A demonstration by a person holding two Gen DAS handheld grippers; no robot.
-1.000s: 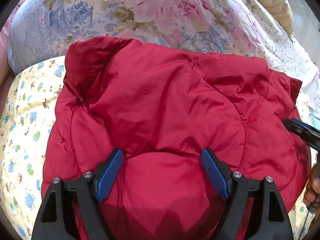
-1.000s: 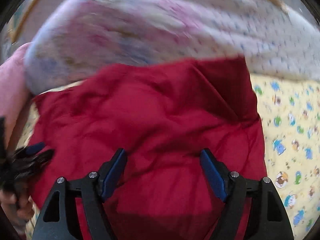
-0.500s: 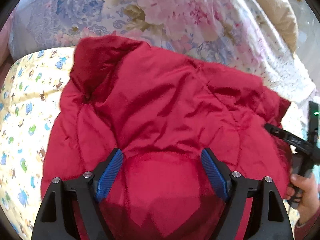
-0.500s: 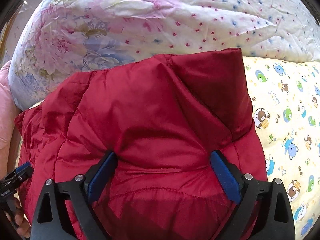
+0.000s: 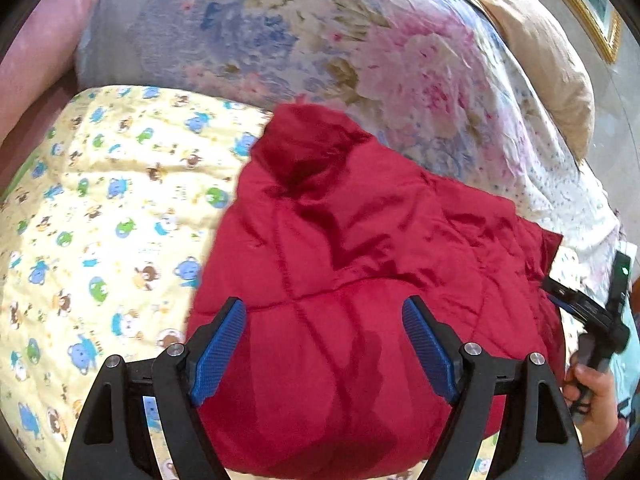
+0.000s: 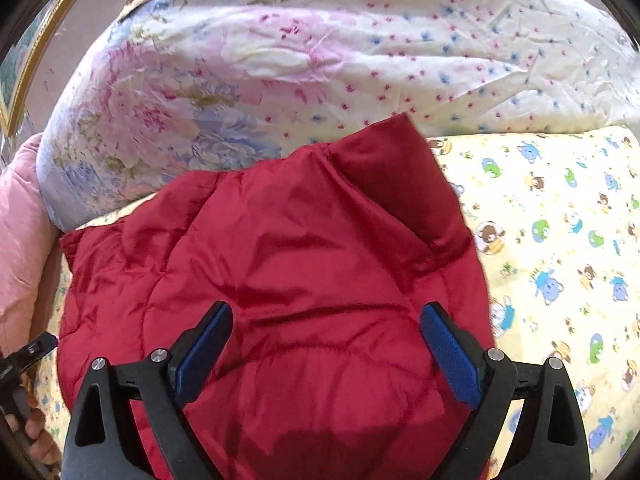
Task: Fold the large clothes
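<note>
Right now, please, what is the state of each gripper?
Left gripper: open, holding nothing, over the red jacket.
Right gripper: open, holding nothing.

Jacket: the quilted jacket (image 5: 360,280) lies folded on the bed sheet (image 5: 100,220), its far edge against the duvet (image 5: 320,40).
Duvet: heaped behind the jacket, on the bed.
Pillow: a pillow (image 5: 532,48) sits behind the duvet, toward my right.
Left gripper: my left gripper (image 5: 324,344) hangs over the jacket's near part, jaws spread apart.
Right gripper: my right gripper (image 6: 324,344) hangs over the jacket too, jaws spread, at its right edge.
</note>
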